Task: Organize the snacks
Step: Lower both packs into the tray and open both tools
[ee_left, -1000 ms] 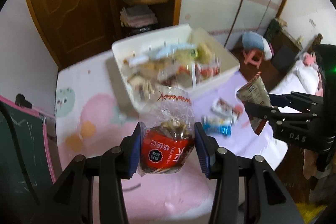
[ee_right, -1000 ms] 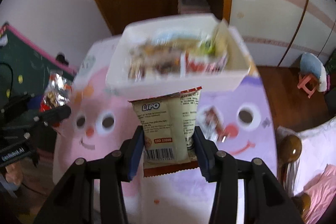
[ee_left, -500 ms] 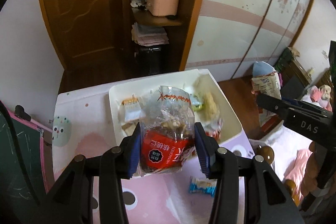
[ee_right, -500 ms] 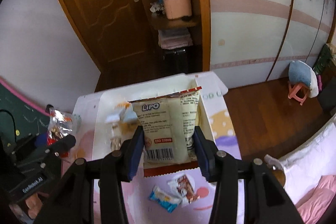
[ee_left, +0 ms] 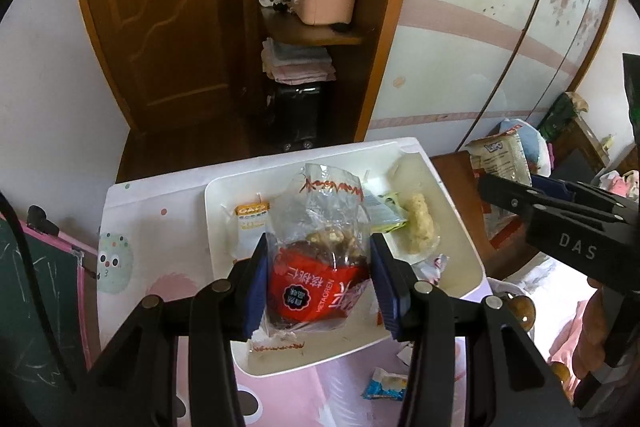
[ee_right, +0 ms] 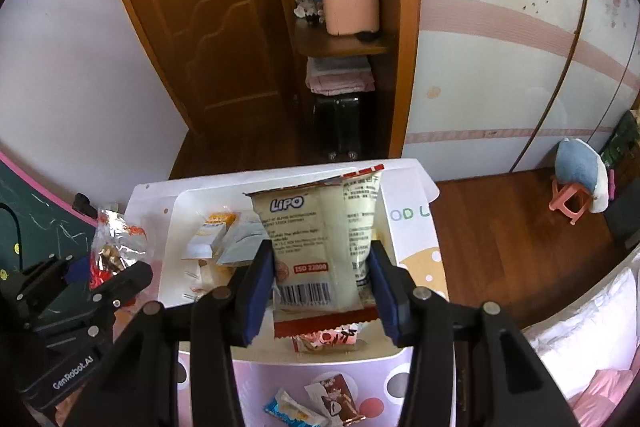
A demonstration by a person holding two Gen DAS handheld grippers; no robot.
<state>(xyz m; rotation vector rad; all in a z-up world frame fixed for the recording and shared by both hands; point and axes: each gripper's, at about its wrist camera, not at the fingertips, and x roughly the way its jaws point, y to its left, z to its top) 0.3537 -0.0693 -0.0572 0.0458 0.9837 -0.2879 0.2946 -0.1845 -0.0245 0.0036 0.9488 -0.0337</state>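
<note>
Your left gripper [ee_left: 318, 281] is clamped on the nut bag [ee_left: 318, 247]: clear crinkled film, red label across the lower half, brown clusters showing above it, red zigzag seal top and bottom. Both blue pads [ee_left: 256, 291] press its sides. The bag hangs over the near half of the white bin [ee_left: 464, 239].

In the bin, left to right: an orange-topped packet [ee_left: 252, 223] by the left wall, a green-edged wrapper [ee_left: 384, 215], a pale lumpy snack in clear film [ee_left: 420, 227] near the right wall. Bare floor shows along the right wall and the far right corner.

Left of the bin, the table [ee_left: 132, 227] has an open strip up to its left edge, with a chalkboard [ee_left: 36, 291] just past that. In front of the bin a blue packet [ee_left: 384, 383] lies loose on the pink top.

Your right gripper [ee_right: 322, 283] is clenched on the Lipo pack [ee_right: 316, 243]: cream, upright, barcode low, red serrated bottom edge. It sits over the bin's right half, close to the right wall. A red-and-white packet [ee_right: 328, 339] lies under it at the near wall. In that view a brown packet [ee_right: 336, 399] lies on the table just right of the blue one.

Right of the bin the table is narrow, then drops to wood floor [ee_right: 500, 235].
</note>
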